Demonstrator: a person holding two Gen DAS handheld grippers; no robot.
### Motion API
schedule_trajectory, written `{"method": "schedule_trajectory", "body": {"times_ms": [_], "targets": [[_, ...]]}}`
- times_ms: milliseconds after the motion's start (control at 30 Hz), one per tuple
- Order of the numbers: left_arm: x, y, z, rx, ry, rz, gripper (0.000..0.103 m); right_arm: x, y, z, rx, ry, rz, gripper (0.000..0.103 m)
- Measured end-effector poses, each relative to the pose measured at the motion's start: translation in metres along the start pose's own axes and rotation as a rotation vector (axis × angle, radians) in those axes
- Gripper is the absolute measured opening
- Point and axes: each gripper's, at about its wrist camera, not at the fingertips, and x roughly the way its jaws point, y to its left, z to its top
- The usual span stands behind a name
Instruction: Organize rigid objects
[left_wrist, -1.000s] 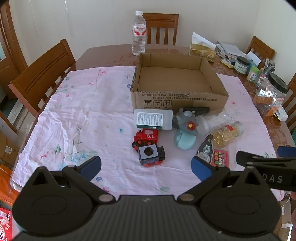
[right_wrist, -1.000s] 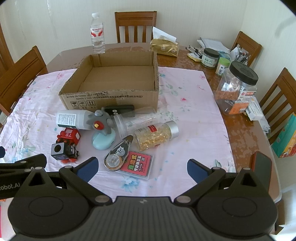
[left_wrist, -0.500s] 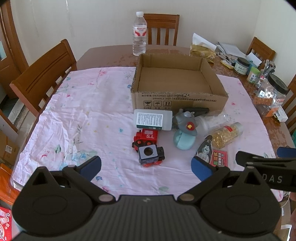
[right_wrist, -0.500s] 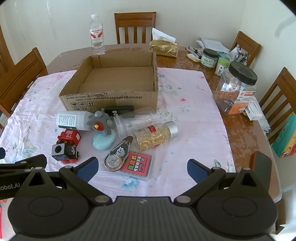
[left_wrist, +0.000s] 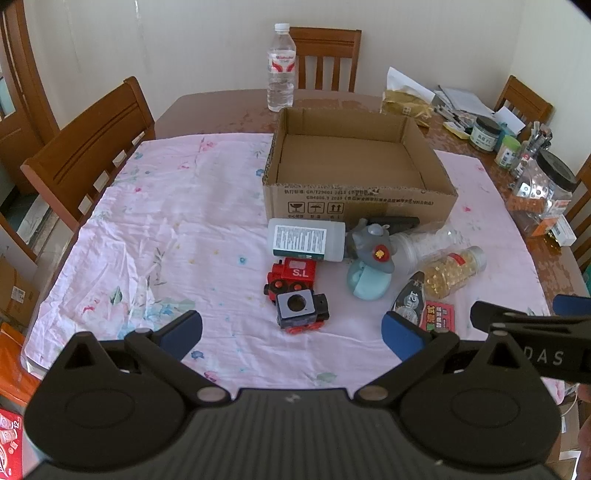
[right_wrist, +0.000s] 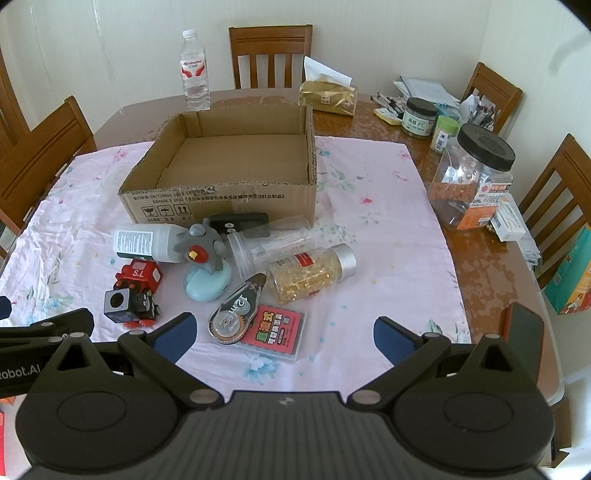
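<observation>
Both tools held low over near table edge, side by side. Left gripper (left_wrist: 291, 330) fingers spread wide, nothing between. Right gripper (right_wrist: 282, 332) likewise wide, unloaded. Open cardboard box (right_wrist: 221, 195) at 12 o'clock on pink floral cloth (left_wrist: 166, 236), bare inside. Clutter just before its near wall: white bottle (left_wrist: 306, 240) on its side, red toy train (left_wrist: 295, 291), grey figurine (right_wrist: 203, 254), clear jar (right_wrist: 273, 242), capsule bottle (right_wrist: 310, 271), correction tape (right_wrist: 236, 314) touching red card packet (right_wrist: 277, 330). Water bottle (left_wrist: 281, 68) upright beyond box.
</observation>
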Motion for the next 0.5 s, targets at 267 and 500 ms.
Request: {"method": "schedule_trajectory", "body": {"times_ms": [267,500], "targets": [[0.0002,0.0002,0.0005,0.0,0.0,0.0,0.102,0.0009,-0.0007,0.0,0.0,0.0,0.001,0.103],[0.0011,0.0004,0.0031,0.001,-0.002,-0.002,0.102,0.0,0.0003,0.0019,0.001,-0.001,-0.001,0.103]]}}
